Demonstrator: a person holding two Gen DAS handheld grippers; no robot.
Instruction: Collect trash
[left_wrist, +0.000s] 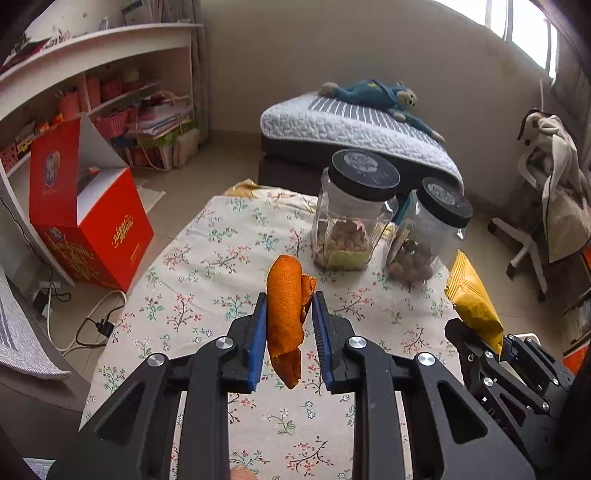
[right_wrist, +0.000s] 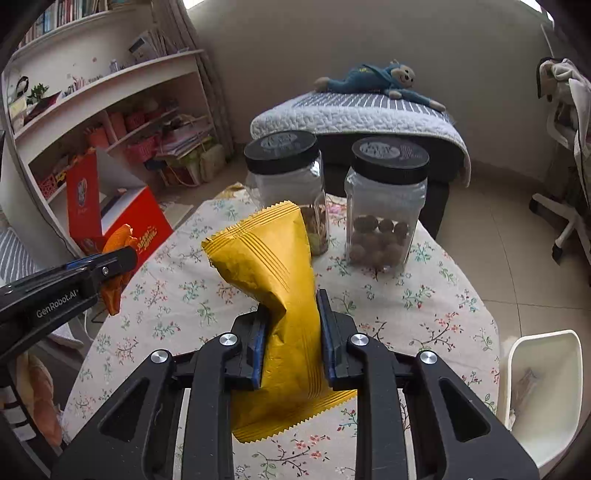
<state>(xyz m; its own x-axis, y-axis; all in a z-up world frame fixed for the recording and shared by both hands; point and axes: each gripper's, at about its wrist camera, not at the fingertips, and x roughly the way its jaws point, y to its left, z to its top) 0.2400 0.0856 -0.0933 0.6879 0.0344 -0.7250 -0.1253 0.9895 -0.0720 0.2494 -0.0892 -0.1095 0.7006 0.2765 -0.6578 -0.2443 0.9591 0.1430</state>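
Observation:
My left gripper (left_wrist: 289, 306) is shut on a piece of orange peel (left_wrist: 285, 317), held above the flowered tablecloth (left_wrist: 207, 280). The peel hangs curled between the blue pads. My right gripper (right_wrist: 291, 310) is shut on a crumpled yellow snack wrapper (right_wrist: 269, 258), lifted off the table. In the left wrist view the right gripper (left_wrist: 476, 332) shows at the right edge with the yellow wrapper (left_wrist: 469, 295) in it. In the right wrist view the left gripper (right_wrist: 122, 258) shows at the left with the orange peel (right_wrist: 116, 291) in it.
Two clear jars with black lids (right_wrist: 288, 192) (right_wrist: 386, 206) stand at the far side of the table. A white bin (right_wrist: 543, 391) sits low at the right of the table. A red box (left_wrist: 92, 221) stands open on the floor at left, near shelves (left_wrist: 92, 74).

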